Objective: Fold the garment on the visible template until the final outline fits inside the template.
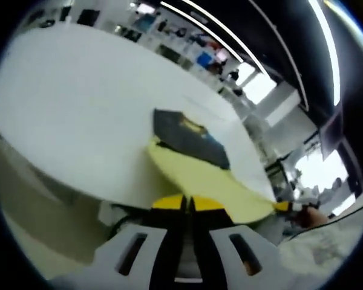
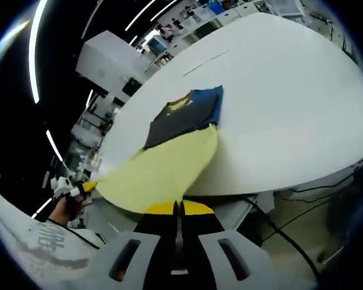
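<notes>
Left gripper: at the bottom centre of the left gripper view we see its 2 yellow-tipped jaws pressed together on the near edge of the yellow cloth. Right gripper: at the bottom centre of the right gripper view we see its 2 yellow-tipped jaws likewise closed on an edge of the yellow cloth.

We see the yellow cloth stretched as 1 sheet, running from the jaws up to the edge of the white table. In the left gripper view it fills the lower centre of the frame and narrows to a corner at the lower right, where the right gripper holds it, with a hand just behind. In the right gripper view the left gripper holds the far corner at the lower left, with a hand beside it.

We see a dark garment with blue and yellow patches lying flat on the table, touching the far end of the yellow cloth. In the right gripper view the dark garment sits at the upper centre, on the white table.

We cannot tell whether the 2 fabrics are joined.
</notes>
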### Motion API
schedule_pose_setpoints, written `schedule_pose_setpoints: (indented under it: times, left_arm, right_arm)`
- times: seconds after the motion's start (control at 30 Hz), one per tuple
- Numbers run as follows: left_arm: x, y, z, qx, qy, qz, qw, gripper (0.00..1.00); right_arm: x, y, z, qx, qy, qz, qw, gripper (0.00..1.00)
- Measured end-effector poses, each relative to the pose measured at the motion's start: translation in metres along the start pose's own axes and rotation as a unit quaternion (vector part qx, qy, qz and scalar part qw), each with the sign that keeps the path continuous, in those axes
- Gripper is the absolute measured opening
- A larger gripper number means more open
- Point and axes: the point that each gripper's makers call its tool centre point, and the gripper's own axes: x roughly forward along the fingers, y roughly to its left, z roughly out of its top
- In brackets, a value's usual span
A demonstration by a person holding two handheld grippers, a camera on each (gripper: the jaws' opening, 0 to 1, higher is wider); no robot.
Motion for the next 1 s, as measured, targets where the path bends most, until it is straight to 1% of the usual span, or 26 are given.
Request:
schedule_pose_setpoints:
  times: [0.13,0.23,0.4,0.5,0.63,0.73,0.83,1.0]
  left_arm:
    - [-0.008,-0.008,0.004,0.017,0.000,0.000,0.9999,0.00]
    - [-0.014,-0.011,0.005,0.014,-0.004,-0.004,0.9999,0.00]
    - [-0.020,-0.015,0.002,0.017,0.001,-0.004,0.9998,0.00]
    - [-0.020,-0.016,0.002,0.014,0.005,-0.005,0.9999,0.00]
    - [-0.011,-0.014,0.006,0.020,0.009,-0.004,0.9998,0.00]
    - [-0.002,-0.015,0.016,0.017,0.001,-0.012,0.9998,0.00]
    - [0.008,-0.017,0.029,0.032,-0.002,-0.016,0.9994,0.00]
    - [0.026,-0.019,0.057,0.046,-0.010,-0.026,0.9985,0.00]
  right_arm:
    - [-0.006,0.009,0.003,-0.001,-0.007,0.003,1.0000,0.02]
    - [-0.011,0.013,0.003,-0.002,-0.007,0.002,1.0000,0.02]
    - [-0.018,0.019,0.003,0.002,-0.007,-0.002,1.0000,0.02]
    - [-0.018,0.020,0.001,0.005,-0.006,-0.007,0.9999,0.02]
    - [-0.012,0.021,0.005,0.006,-0.005,-0.010,0.9999,0.02]
    - [-0.007,0.022,0.010,0.004,-0.006,-0.012,0.9999,0.02]
    - [-0.002,0.021,0.019,-0.002,-0.010,-0.013,0.9999,0.02]
    - [0.009,0.020,0.046,-0.013,-0.022,-0.013,0.9996,0.02]
